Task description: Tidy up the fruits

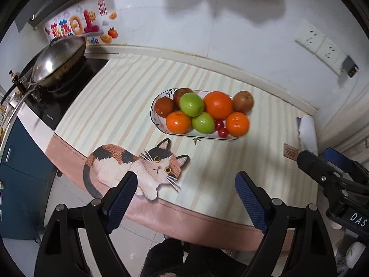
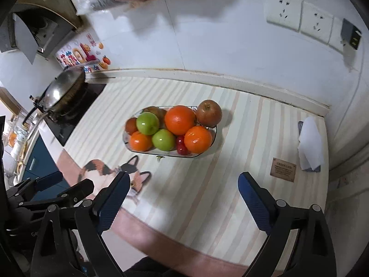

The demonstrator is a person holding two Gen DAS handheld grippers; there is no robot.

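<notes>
A white oval plate [image 1: 159,124] [image 2: 125,139] stands mid-counter on a striped cloth, piled with fruit: a big orange [image 1: 218,105] [image 2: 180,120], two smaller oranges [image 1: 178,122] [image 1: 237,124], two green apples [image 1: 191,104] [image 1: 203,122], brownish-red apples [image 1: 243,101] [image 2: 208,113] and small red cherries [image 1: 221,129] [image 2: 181,146]. My left gripper [image 1: 186,181] is open and empty, well short of the plate, over the cloth's front edge. My right gripper [image 2: 184,182] is open and empty, also short of the plate. It shows at the right in the left wrist view [image 1: 322,161].
A wok [image 1: 57,62] [image 2: 64,92] sits on a black hob at the left. A cat picture [image 1: 136,168] marks the cloth's front left. A white folded paper [image 2: 310,145] and a brown label [image 2: 283,169] lie at the right. Wall sockets [image 2: 299,16] are behind.
</notes>
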